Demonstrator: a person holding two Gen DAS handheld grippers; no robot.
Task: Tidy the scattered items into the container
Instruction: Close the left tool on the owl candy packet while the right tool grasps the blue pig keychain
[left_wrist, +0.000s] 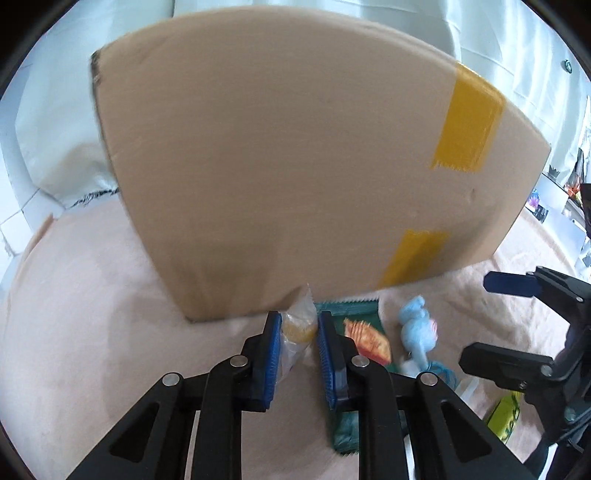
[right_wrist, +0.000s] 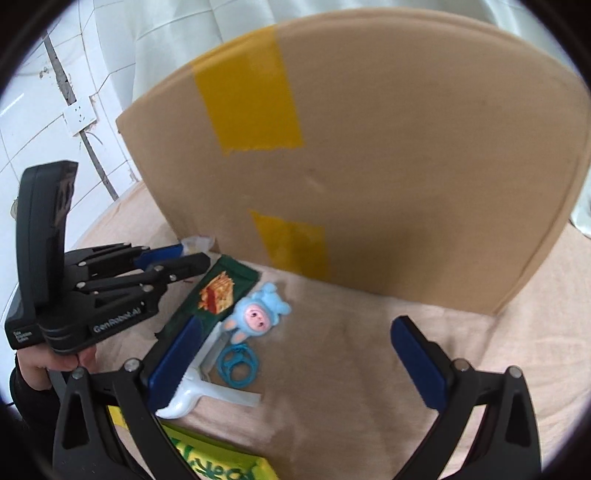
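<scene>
A tall cardboard box (left_wrist: 288, 177) with yellow tape stands on the pink cloth; it also fills the right wrist view (right_wrist: 388, 166). My left gripper (left_wrist: 298, 325) is closed around a clear plastic packet with a yellow piece inside (left_wrist: 297, 332), at the box's foot. A green snack packet (right_wrist: 218, 291), a blue plush doll keychain (right_wrist: 255, 317) with a teal ring (right_wrist: 236, 365), a white plastic tool (right_wrist: 199, 391) and a yellow-green packet (right_wrist: 218, 465) lie beside it. My right gripper (right_wrist: 295, 354) is open and empty above the cloth, right of the doll.
The pink cloth (right_wrist: 351, 369) covers the surface. A white tiled wall with a socket (right_wrist: 79, 116) is at the left, and pale curtains (left_wrist: 498, 48) hang behind the box.
</scene>
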